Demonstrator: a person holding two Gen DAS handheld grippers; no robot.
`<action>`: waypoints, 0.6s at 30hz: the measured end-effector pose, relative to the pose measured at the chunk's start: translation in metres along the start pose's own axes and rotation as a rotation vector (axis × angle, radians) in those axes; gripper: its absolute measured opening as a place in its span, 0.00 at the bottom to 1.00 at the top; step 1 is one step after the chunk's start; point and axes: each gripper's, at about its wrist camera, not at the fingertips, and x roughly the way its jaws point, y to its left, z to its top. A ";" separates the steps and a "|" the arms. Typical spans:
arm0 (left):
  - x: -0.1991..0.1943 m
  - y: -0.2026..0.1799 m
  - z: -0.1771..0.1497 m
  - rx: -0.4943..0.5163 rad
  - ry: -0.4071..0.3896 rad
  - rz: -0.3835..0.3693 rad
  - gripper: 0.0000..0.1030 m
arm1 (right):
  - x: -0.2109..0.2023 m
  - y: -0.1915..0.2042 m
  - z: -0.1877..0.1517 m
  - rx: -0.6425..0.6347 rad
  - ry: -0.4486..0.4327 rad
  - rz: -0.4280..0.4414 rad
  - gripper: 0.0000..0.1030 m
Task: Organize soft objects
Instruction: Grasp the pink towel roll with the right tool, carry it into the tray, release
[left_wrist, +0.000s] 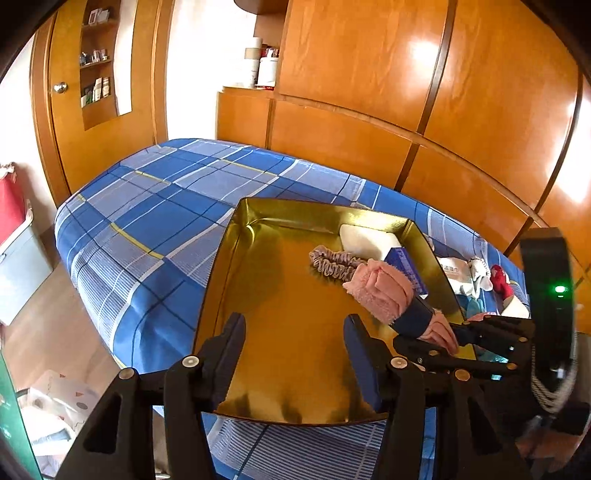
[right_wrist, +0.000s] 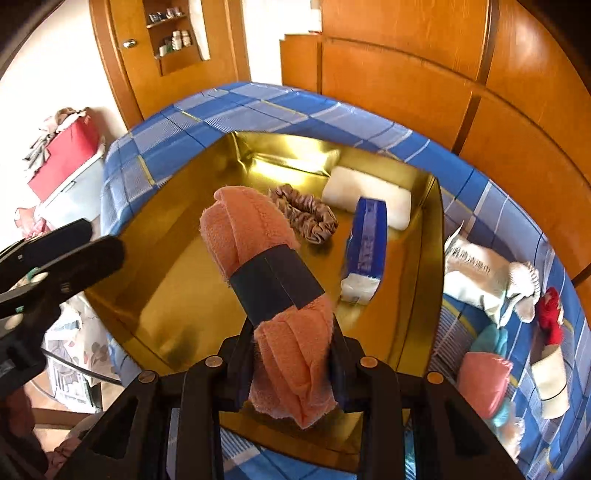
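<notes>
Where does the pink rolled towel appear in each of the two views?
Left wrist: right of centre, over the gold tray, the towel held by the right gripper.
Right wrist: centre, the towel rising from the jaws.
Shared landmark: the scrunchie just behind it.

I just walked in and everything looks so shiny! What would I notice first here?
Probably the shiny gold tray sitting on the blue plaid bed. Right above it, the right gripper has its jaws shut on a pink rolled towel with a dark band around it. Deeper in the tray lie a frilly scrunchie, a blue tissue packet and a white pad.
</notes>
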 end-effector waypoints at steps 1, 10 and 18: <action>0.000 0.001 -0.001 -0.002 0.002 0.001 0.55 | 0.004 0.001 0.000 0.002 0.005 -0.013 0.32; 0.004 0.005 -0.005 -0.014 0.019 0.002 0.57 | 0.017 -0.013 -0.004 0.066 0.032 -0.077 0.41; 0.005 0.003 -0.005 -0.007 0.022 0.005 0.59 | 0.001 -0.013 -0.007 0.080 -0.023 -0.042 0.49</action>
